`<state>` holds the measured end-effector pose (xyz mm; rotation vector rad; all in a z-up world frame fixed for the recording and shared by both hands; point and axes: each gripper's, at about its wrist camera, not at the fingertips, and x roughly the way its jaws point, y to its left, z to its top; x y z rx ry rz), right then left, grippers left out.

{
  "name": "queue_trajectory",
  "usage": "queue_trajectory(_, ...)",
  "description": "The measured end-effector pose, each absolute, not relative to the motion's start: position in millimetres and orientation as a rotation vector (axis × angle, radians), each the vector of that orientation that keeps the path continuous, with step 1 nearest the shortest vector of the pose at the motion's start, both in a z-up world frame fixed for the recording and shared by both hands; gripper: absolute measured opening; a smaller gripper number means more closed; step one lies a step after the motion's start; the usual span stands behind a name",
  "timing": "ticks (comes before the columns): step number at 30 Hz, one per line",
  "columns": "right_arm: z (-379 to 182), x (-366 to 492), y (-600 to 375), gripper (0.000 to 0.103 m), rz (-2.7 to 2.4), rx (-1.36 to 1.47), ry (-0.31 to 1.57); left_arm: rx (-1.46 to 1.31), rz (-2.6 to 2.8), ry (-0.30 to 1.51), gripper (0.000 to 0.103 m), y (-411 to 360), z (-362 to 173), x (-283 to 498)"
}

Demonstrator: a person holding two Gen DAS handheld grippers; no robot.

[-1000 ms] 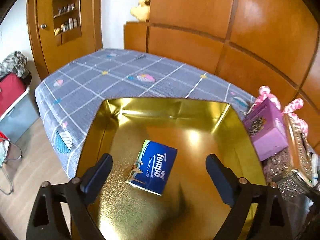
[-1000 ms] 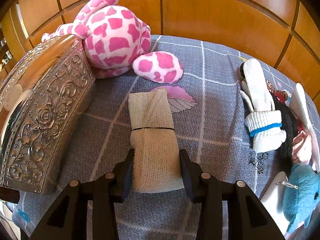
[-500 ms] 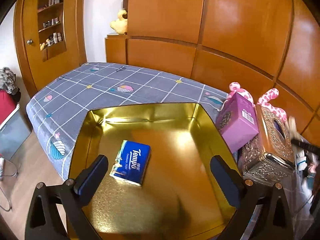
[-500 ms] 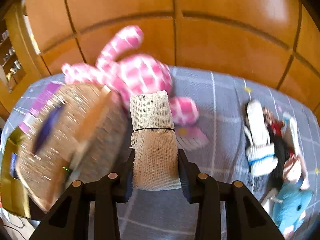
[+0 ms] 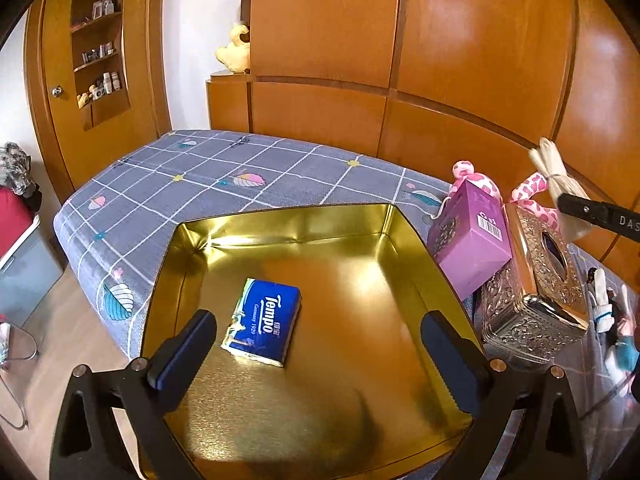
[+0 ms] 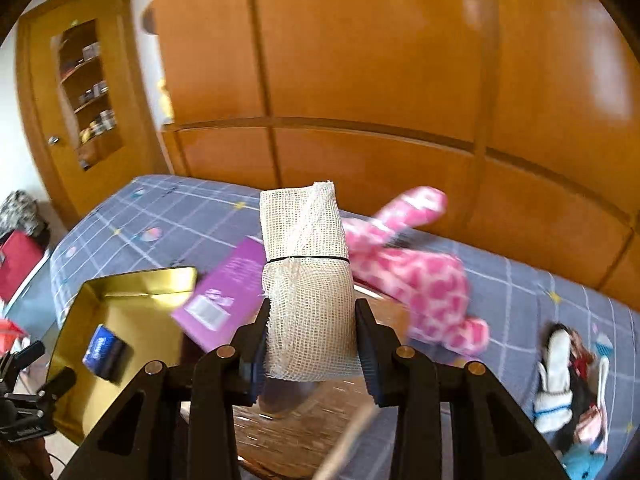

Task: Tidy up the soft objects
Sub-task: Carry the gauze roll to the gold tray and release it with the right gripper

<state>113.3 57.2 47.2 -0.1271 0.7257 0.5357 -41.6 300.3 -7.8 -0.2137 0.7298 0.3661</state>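
Left wrist: tissue pack (image 5: pixel 262 322) mid gold tin (image 5: pixel 394 248), w/ room around

purple box (image 5: pixel 472 248) | embossed metal tissue box (image 5: pixel 536 292) | wooden wall panels (image 5: pixel 460 60)

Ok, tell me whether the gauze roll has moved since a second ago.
Yes. The gauze roll, clamped in the right gripper, has come up off the grey checked bedspread and swung left toward the gold tin tray.

Hovering wide open, black left gripper (image 5: pixel 320 356) over shiny gold metal tray (image 5: pixel 404 236); blue Tempo tissue pack (image 5: pixel 262 322) lying inside, purple cardboard box (image 5: pixel 470 248) leaning just beside ornate silver tissue box (image 5: pixel 536 292).
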Motion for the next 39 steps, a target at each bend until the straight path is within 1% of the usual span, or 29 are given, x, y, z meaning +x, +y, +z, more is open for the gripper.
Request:
queue_trajectory(4,48,97,84,0.037,0.628,-0.158,0.713,-0.224,0.376,0.727,0.103,305,-7,-44)
queue_trajectory(9,39,71,122,0.037,0.807,-0.223,0.756,-0.235,0.391,0.721,0.103,310,-5,-48)
queue_trajectory(15,9,43,159,0.038,0.923,-0.301,0.855,-0.255,0.420,0.701,0.103,323,1,-52)
queue_trajectory(20,-18,30,179,0.038,0.947,-0.306,0.940,-0.282,0.449,0.700,0.103,336,1,-55)
queue_trajectory(21,-23,32,184,0.039,0.947,-0.302,0.954,-0.283,0.451,0.700,0.103,336,1,-55)
queue_trajectory(22,-29,32,188,0.042,0.940,-0.304,0.966,-0.282,0.453,0.699,0.103,337,1,-55)
queue_trajectory(26,-46,38,193,0.046,0.887,-0.303,0.999,-0.267,0.444,0.702,0.103,333,1,-53)
queue_trajectory(28,-52,40,195,0.055,0.862,-0.298,1.015,-0.261,0.440,0.707,0.103,331,0,-53)
queue_trajectory(29,-52,39,194,0.056,0.854,-0.301,1.012,-0.260,0.439,0.707,0.103,331,-1,-53)
queue_trajectory(39,-35,23,171,0.057,0.797,-0.296,0.908,-0.243,0.400,0.708,0.103,316,-2,-53)
